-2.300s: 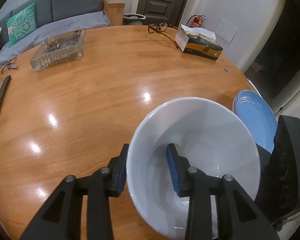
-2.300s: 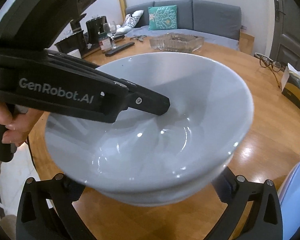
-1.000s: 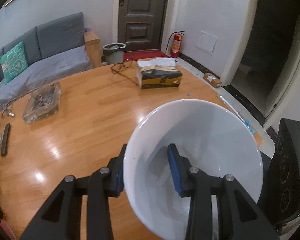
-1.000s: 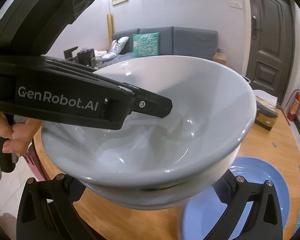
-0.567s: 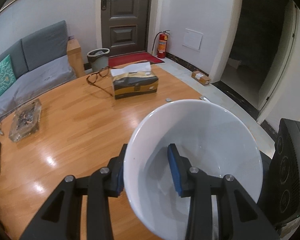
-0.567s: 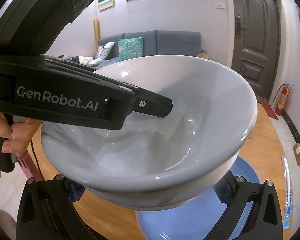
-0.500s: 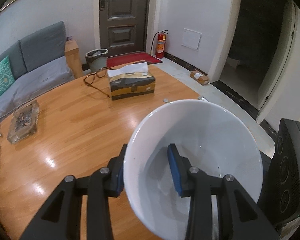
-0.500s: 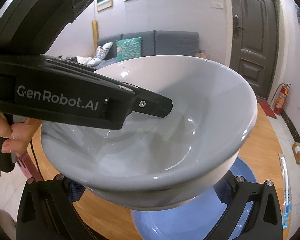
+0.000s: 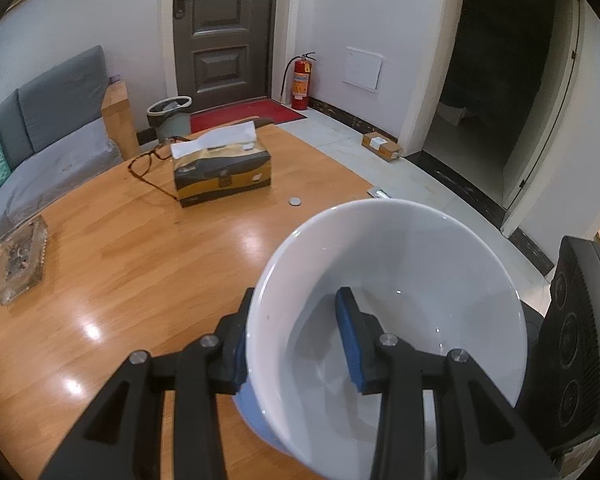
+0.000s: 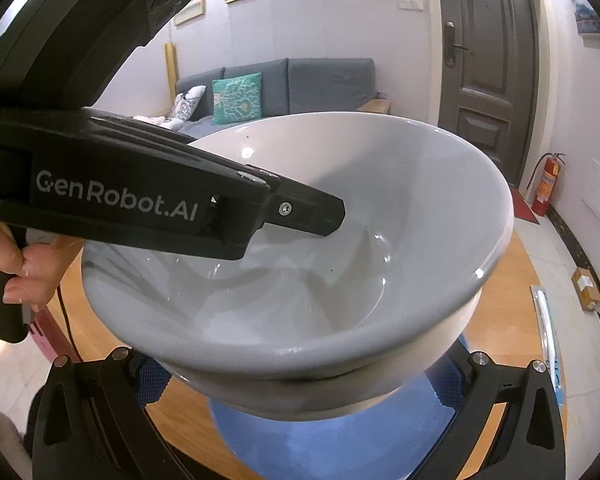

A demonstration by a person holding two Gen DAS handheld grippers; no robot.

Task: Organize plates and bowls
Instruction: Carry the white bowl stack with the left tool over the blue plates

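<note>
A large white bowl (image 9: 412, 280) is held above the wooden table. My left gripper (image 9: 296, 336) is shut on the bowl's near rim, one blue pad inside and one outside. In the right wrist view the bowl (image 10: 380, 208) fills the frame, with the left gripper's finger reaching in from the left. My right gripper (image 10: 300, 384) is open wide, its fingers on either side of the bowl's base; contact is hidden. A blue plate (image 10: 332, 436) lies on the table right below the bowl. A sliver of the blue plate (image 9: 256, 408) shows under the bowl in the left wrist view.
A tissue box (image 9: 220, 172), glasses (image 9: 148, 168), a coin (image 9: 295, 201) and a glass ashtray (image 9: 18, 264) sit on the round wooden table (image 9: 140, 260). The table edge and floor lie to the right. A sofa stands behind.
Both grippers and the bowl have moved right over the blue plate, now directly under the bowl. The grip on the bowl is unchanged.
</note>
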